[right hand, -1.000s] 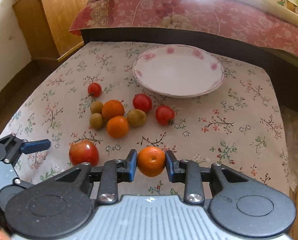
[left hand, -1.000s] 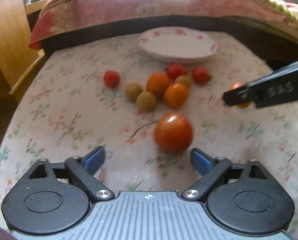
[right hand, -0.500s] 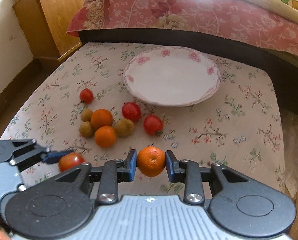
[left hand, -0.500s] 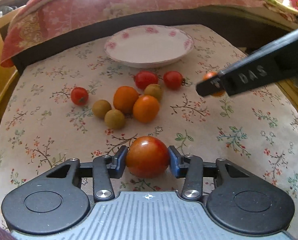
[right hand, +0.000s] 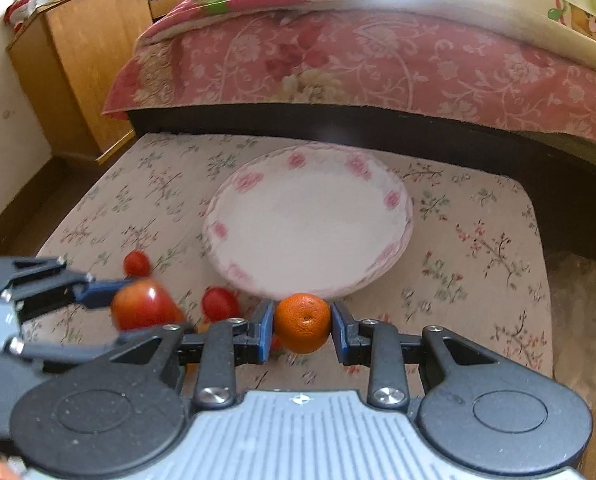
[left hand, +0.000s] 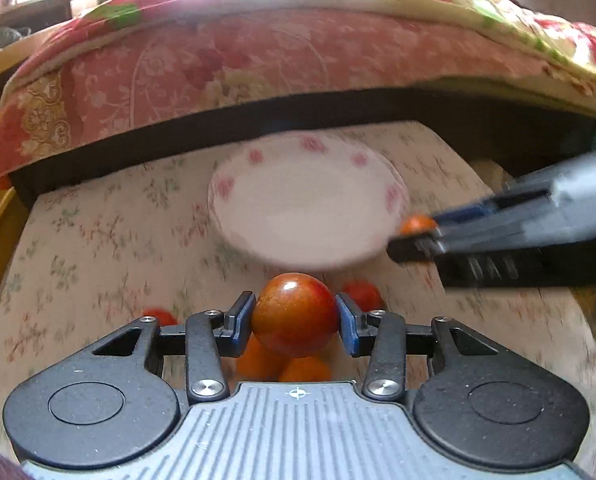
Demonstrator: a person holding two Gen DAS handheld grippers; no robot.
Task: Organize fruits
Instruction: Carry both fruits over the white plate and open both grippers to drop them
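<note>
1. Your left gripper [left hand: 295, 322] is clamped on a large red tomato [left hand: 295, 314]; its blue pads press the tomato from both sides and lift it clear of the cloth.
2. Seen from the right wrist, that same tomato [right hand: 144, 306] hangs at the left, gripped by the left tool, low over the flowered tablecloth [right hand: 478, 248].
3. Your right gripper [right hand: 303, 323] is closed on a small orange [right hand: 303, 323], which sits squarely between the two blue pads with its dimpled end facing the camera.
4. From the left wrist, the right gripper [left hand: 416, 236] comes in from the right edge, and the orange [left hand: 417, 224] shows just at its tip, beside the plate's right rim.
5. The white plate [right hand: 394, 200] with pink flowers lies on the cloth ahead of both tools, near the bed. Nothing lies in it.
6. In the right view the orange is held just at the plate's near rim.
7. Left behind on the cloth: a small red tomato [right hand: 137, 263] to the left of the plate, and another red tomato [right hand: 219, 303] close to the plate's near-left rim.
8. In the left view, two oranges [left hand: 258, 360] peek out from under the held tomato, partly hidden by the gripper. The view is blurred.
9. A bed with a pink flowered cover [right hand: 378, 60] stands behind the table, and a wooden cabinet [right hand: 86, 60] stands at the left.
</note>
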